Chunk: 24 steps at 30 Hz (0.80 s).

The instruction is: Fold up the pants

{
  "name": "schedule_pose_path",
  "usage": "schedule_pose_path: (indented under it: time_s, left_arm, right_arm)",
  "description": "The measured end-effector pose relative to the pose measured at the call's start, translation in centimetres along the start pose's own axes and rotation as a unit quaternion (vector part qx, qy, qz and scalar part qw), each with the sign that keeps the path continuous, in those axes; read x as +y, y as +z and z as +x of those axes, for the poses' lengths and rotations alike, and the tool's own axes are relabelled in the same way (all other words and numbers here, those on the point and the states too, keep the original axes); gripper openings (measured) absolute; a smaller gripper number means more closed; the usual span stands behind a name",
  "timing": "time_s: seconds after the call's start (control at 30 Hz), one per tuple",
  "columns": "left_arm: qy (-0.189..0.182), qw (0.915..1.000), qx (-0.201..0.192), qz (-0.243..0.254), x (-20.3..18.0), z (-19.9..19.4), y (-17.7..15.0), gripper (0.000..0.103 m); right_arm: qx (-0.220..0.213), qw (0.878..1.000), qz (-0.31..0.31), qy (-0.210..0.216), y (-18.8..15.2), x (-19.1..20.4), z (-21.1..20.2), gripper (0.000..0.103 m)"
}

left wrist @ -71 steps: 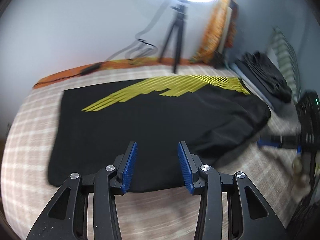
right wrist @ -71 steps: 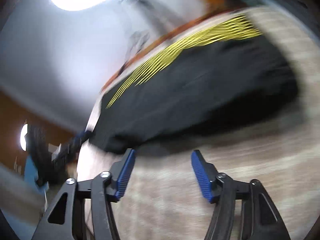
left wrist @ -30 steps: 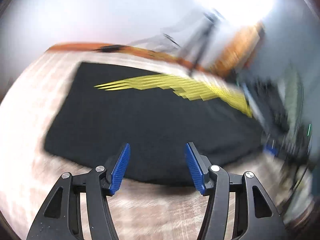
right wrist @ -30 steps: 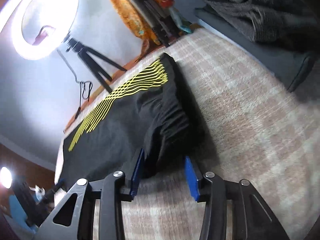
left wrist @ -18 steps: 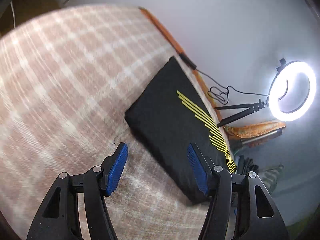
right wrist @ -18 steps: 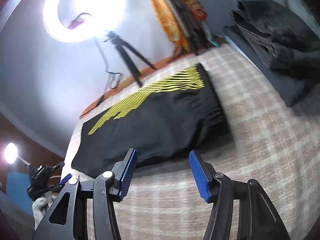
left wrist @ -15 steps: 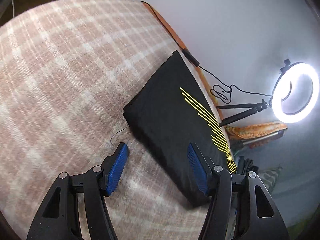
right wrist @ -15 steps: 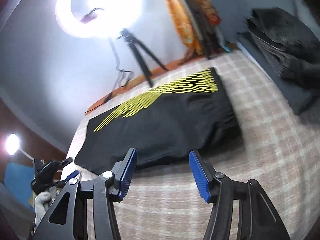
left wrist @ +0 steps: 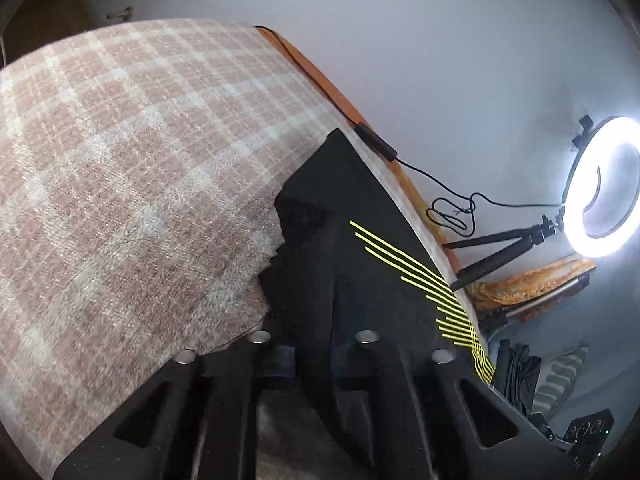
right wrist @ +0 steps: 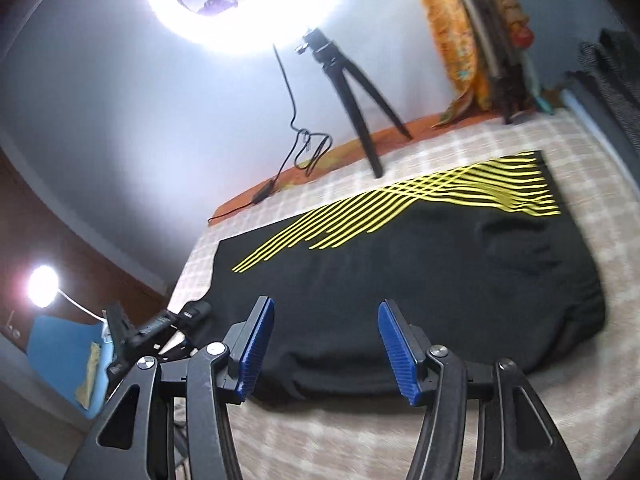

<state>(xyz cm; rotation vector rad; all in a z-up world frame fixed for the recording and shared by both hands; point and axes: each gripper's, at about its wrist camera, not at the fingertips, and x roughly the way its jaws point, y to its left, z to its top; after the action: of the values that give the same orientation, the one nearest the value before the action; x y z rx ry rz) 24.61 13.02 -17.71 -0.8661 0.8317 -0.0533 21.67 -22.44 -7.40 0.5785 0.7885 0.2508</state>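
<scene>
Black pants with yellow stripes (right wrist: 420, 264) lie folded on a pink checked blanket (right wrist: 360, 440). In the left wrist view the pants (left wrist: 360, 248) run from the fingers toward the ring light. My left gripper (left wrist: 314, 360) is shut on the pants' near corner; the cloth is bunched between the pads and lifted off the blanket (left wrist: 120, 200). My right gripper (right wrist: 326, 348) is open, its blue pads over the near edge of the pants, holding nothing. The left gripper (right wrist: 160, 332) shows at the pants' left end in the right wrist view.
A ring light on a tripod (right wrist: 352, 92) stands at the far edge of the bed, with its cable (left wrist: 452, 208) along the orange border. Dark folded clothes (right wrist: 616, 76) are stacked at the right. A lamp (right wrist: 42, 286) glows at the left, beyond the bed.
My left gripper has moved in and closed on the near corner of the pants. My right gripper has come closer over the pants' near edge, still open.
</scene>
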Motion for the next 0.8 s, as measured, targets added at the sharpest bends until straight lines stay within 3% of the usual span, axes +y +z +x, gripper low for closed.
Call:
schedule_pose_path:
  time_s: [0.07, 0.2, 0.27, 0.43, 0.63, 0.8]
  left_arm:
    - [0.001, 0.9999, -0.008, 0.008, 0.0, -0.1, 0.2, 0.006]
    - [0.002, 0.9973, -0.023, 0.069, -1.9, -0.8, 0.2, 0.005]
    - [-0.001, 0.9948, -0.03, 0.097, -2.9, -1.3, -0.2, 0.005]
    - [0.0, 0.9868, -0.033, 0.158, -5.0, -1.9, -1.3, 0.005]
    - [-0.003, 0.9807, -0.035, 0.192, -6.3, -1.5, -1.8, 0.005]
    - [-0.007, 0.9796, -0.03, 0.198, -6.3, -1.2, -2.1, 0.005]
  right_arm:
    - [0.012, 1.0, 0.002, 0.007, 0.4, 0.5, 1.2, 0.058]
    - [0.041, 0.999, -0.013, 0.03, 2.0, 1.9, 3.6, 0.058]
    - [0.074, 0.995, -0.035, 0.063, 3.3, 3.3, 5.6, 0.059]
    - [0.146, 0.981, -0.086, 0.1, 6.2, 8.0, 10.8, 0.063]
    - [0.215, 0.959, -0.145, 0.111, 7.3, 15.5, 17.8, 0.063]
    - [0.268, 0.943, -0.179, 0.084, 6.2, 19.2, 23.2, 0.063]
